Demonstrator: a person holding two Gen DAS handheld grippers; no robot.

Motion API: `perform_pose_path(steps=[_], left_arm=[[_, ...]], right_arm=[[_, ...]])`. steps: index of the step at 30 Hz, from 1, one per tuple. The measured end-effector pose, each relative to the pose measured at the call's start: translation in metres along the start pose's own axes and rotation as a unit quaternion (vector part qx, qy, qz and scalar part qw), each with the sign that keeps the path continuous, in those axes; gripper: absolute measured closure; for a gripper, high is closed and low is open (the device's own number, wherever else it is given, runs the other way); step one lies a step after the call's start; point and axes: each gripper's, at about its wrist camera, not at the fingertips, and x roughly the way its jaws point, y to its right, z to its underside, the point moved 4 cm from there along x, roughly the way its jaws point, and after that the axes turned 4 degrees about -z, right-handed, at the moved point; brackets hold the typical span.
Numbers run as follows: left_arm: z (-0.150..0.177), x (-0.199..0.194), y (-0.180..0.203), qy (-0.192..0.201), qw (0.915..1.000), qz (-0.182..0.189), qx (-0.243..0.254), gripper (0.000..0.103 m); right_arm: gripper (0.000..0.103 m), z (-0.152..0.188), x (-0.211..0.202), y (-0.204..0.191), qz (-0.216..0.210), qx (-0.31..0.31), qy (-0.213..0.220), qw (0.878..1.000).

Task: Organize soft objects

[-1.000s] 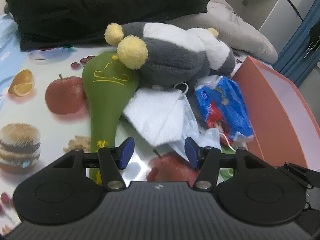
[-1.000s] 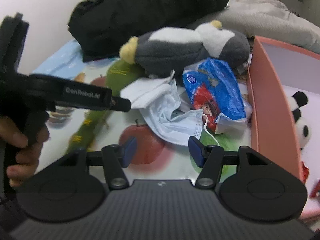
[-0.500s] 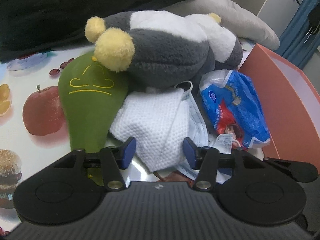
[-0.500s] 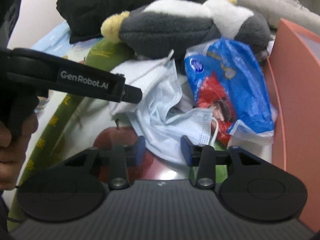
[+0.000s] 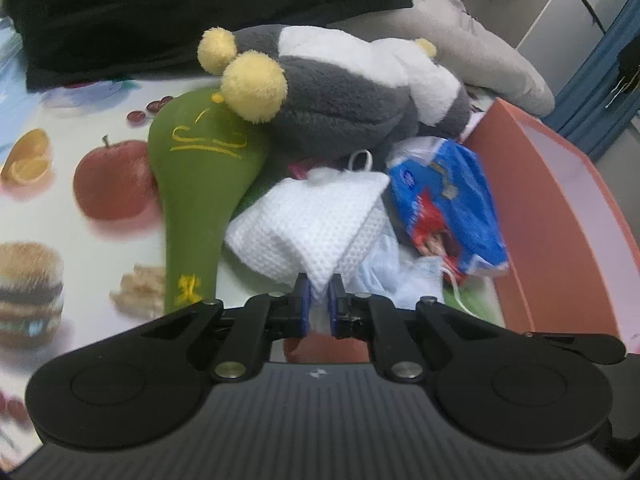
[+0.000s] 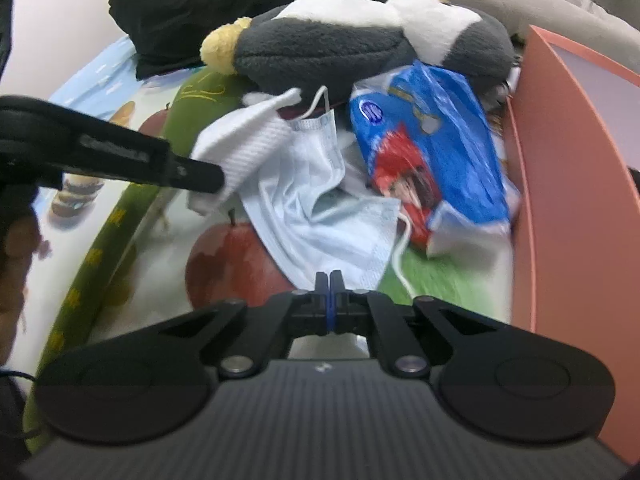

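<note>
My left gripper [image 5: 319, 298] is shut on a corner of the white waffle cloth [image 5: 308, 220], which is lifted slightly; it also shows in the right wrist view [image 6: 244, 148]. My right gripper [image 6: 330, 286] is shut on the edge of the light blue face mask [image 6: 320, 208]. The mask lies under the cloth in the left wrist view [image 5: 384, 268]. A grey and white plush penguin [image 5: 344, 88] lies behind, on a green plush [image 5: 196, 184]. A blue tissue pack [image 6: 436, 152] lies beside the pink box [image 6: 560, 184].
The table has a fruit-print cover [image 5: 100, 184]. A black jacket [image 5: 180, 8] and a grey garment [image 5: 480, 60] lie at the back. The pink box wall [image 5: 560, 240] stands on the right. My left gripper's arm [image 6: 120, 156] crosses the right wrist view.
Both grippers closed from open: the left on the white cloth, the right on the face mask. The cloth's corner has lifted and both grippers have drawn back a little.
</note>
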Motion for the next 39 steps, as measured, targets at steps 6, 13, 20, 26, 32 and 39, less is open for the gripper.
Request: perform_pose_path(steps=[6, 13, 20, 26, 32, 39], left_arm=[[0.031, -0.036, -0.002, 0.006, 0.9997, 0.003, -0.024, 0.092], [0.058, -0.058, -0.011, 0.003, 0.9986, 0.002, -0.053, 0.092], [0.067, -0.07, -0.021, 0.004, 0.998, -0.006, -0.063, 0.092], [0.068, -0.077, -0.031, 0.004, 0.9972, -0.01, -0.073, 0.092], [0.07, -0.084, -0.034, 0.009, 0.996, -0.009, -0.089, 0.092], [0.081, -0.09, -0.019, 0.003, 0.9954, -0.003, -0.095, 0.092]], right_arm=[[0.099, 0.016, -0.027, 0.0, -0.007, 0.029, 0.01, 0.999], [0.061, 0.002, -0.028, -0.008, -0.018, 0.026, 0.048, 0.998], [0.057, -0.025, 0.01, -0.026, -0.02, -0.038, 0.06, 0.997], [0.091, -0.02, 0.04, -0.029, -0.02, -0.046, 0.022, 0.998], [0.096, -0.02, 0.017, -0.027, -0.015, -0.026, 0.04, 0.999], [0.096, -0.004, -0.039, -0.026, 0.001, -0.02, 0.059, 0.998]])
